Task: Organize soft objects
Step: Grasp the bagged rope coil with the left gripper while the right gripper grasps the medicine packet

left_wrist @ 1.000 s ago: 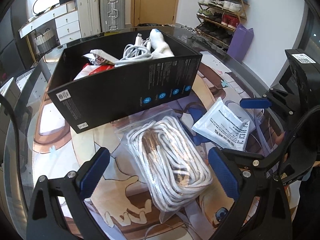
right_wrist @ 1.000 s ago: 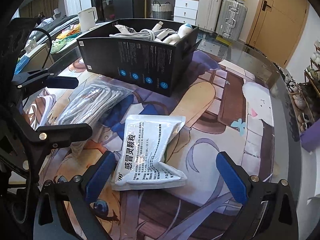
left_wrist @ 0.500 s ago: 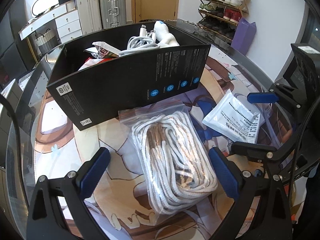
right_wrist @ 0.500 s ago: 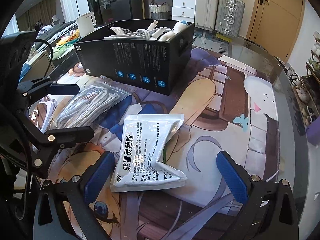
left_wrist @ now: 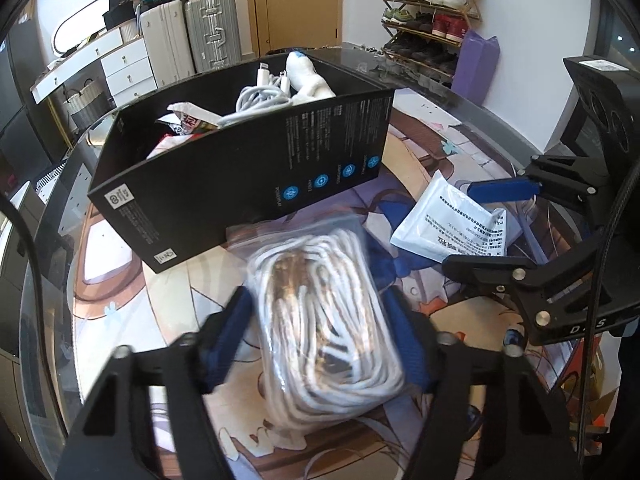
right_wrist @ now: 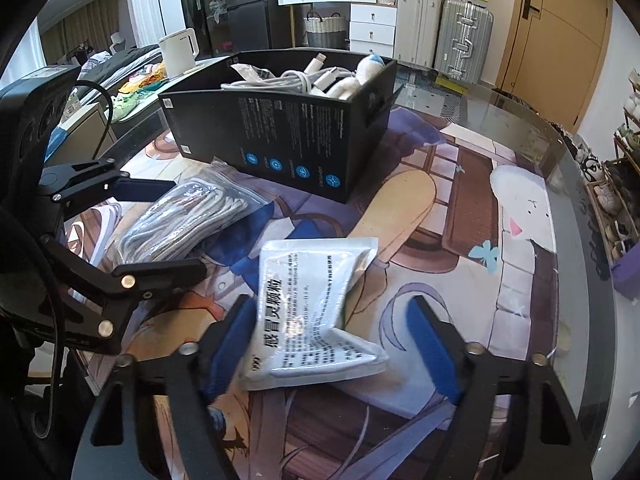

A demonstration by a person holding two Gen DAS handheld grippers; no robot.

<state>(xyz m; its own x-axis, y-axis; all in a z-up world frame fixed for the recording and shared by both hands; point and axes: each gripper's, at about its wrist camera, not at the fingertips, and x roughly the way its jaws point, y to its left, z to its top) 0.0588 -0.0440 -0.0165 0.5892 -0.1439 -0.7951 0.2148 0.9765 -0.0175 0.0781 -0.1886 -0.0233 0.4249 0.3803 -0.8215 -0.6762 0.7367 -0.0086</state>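
Note:
A clear zip bag of coiled white rope (left_wrist: 320, 320) lies on the printed mat in front of a black open box (left_wrist: 240, 184). My left gripper (left_wrist: 316, 336) straddles the bag, its jaws closing, and both blue pads press on the bag's sides. To the right lies a white medicine packet (right_wrist: 316, 304) with black print. My right gripper (right_wrist: 334, 348) is over it with jaws closing. Its left pad touches the packet's edge, while the right pad stands apart from it. The box (right_wrist: 288, 136) holds white cables, a white plush toy and snack packets.
The mat covers a round glass table whose rim (right_wrist: 576, 208) curves along the right. A white kettle (right_wrist: 180, 50) stands beyond the box. Suitcases (left_wrist: 208, 32), a drawer unit and a shoe rack (left_wrist: 432, 12) stand off the table.
Both grippers' jaws have narrowed from wide open. The left pads have come in against the rope bag, and the right gripper's left pad has reached the packet. Neither hand has shifted.

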